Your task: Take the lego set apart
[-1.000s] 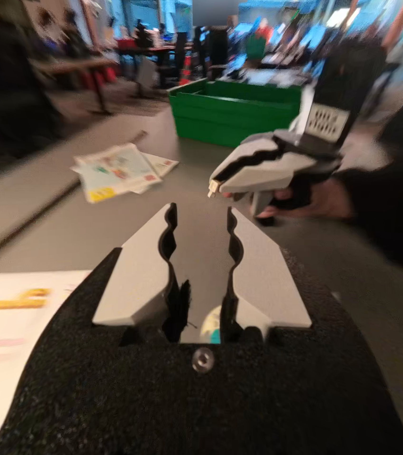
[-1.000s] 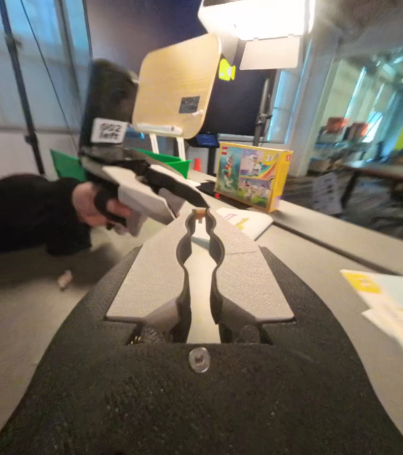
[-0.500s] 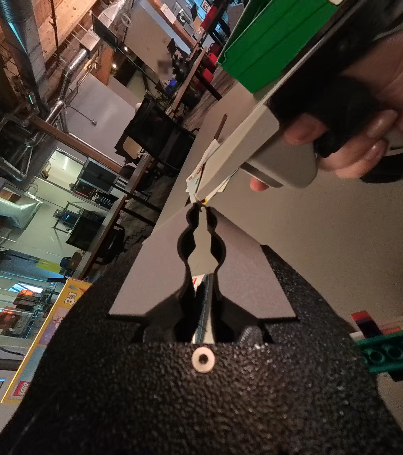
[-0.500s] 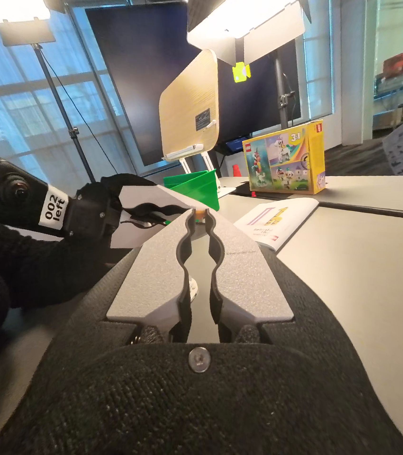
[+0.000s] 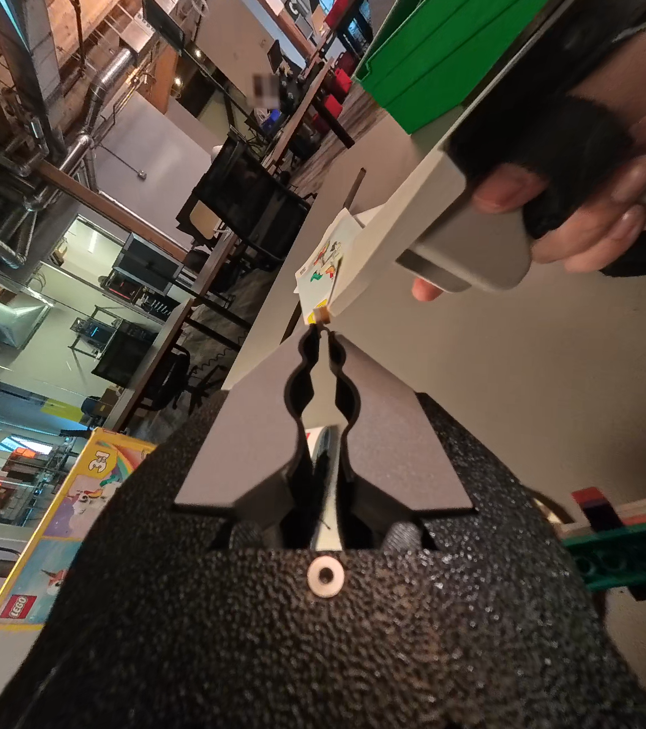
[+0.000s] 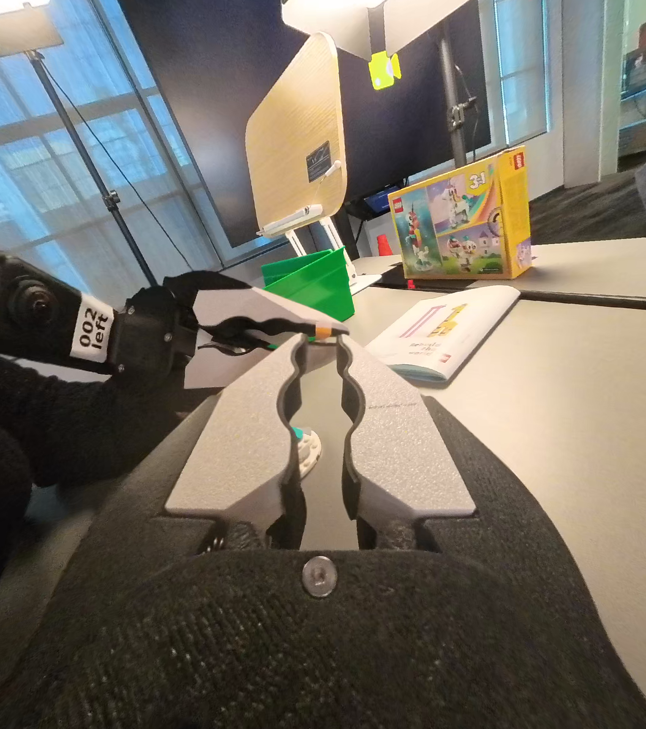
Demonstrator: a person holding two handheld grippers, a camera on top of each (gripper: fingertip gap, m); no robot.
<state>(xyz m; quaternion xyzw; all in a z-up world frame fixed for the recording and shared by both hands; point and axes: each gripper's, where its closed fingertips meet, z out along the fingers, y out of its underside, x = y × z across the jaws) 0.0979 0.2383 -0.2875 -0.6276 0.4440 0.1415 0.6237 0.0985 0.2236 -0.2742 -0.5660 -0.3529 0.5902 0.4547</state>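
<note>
A small orange and white lego piece [image 6: 323, 330] sits pinched at the tips of my left gripper [image 6: 327, 332], which reaches in from the left. In the left wrist view the piece [image 5: 321, 316] shows just past my nearly shut left gripper [image 5: 321, 333], at the tip of the right gripper [image 5: 333, 311]. My right gripper [image 6: 319, 338] has its tips on either side of the piece with a small gap on each side. A green lego plate with bricks [image 5: 629, 560] lies on the table at the right edge.
A white and teal round lego part [image 6: 307, 449] lies on the grey table under my right gripper. Also on the table are a booklet [image 6: 443, 331], a yellow lego box [image 6: 459, 225], a green bin [image 6: 313, 280] and loose leaflets [image 5: 321, 260]. The grippers are tip to tip, or close to it.
My left gripper went from wide open to nearly shut at the right gripper's tip and took hold of the small piece. The right gripper's fingers have widened a little in the last half second.
</note>
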